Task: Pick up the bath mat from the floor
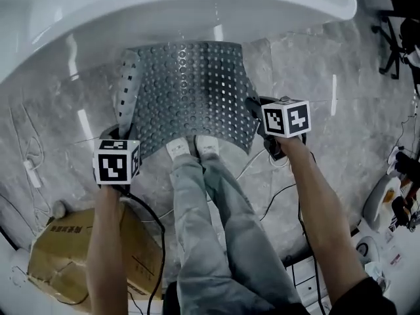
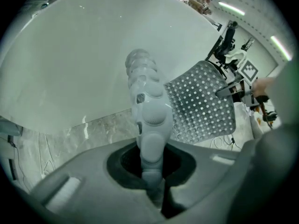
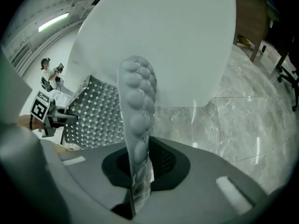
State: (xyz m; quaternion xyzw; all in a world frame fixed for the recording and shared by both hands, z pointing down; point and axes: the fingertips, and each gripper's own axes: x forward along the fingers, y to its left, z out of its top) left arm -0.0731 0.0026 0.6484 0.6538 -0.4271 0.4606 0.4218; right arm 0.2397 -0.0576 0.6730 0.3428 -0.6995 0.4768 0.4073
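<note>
Bathtub (image 1: 197, 18) just ahead of left gripper (image 1: 123, 131) and right gripper (image 1: 253, 107) fingers, shoes (image 1: 194, 147) between them, open marble floor (image 1: 341, 97) outside right fingers, cardboard box (image 1: 59, 254) behind left.

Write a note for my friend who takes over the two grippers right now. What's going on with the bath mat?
Left gripper: shut on the left edge of the bath mat.
Right gripper: shut on the mat's right edge.
Where things are: the grey, holey mat is spread between the two grippers, in front of the white bathtub and above the marble floor. Its near edge is just past the person's shoes.
Done: both sides are gripped and raised.
Left: I cannot tell if the far edge is off the floor, so lift until the whole mat hangs free. Keep both grips tight.
</note>
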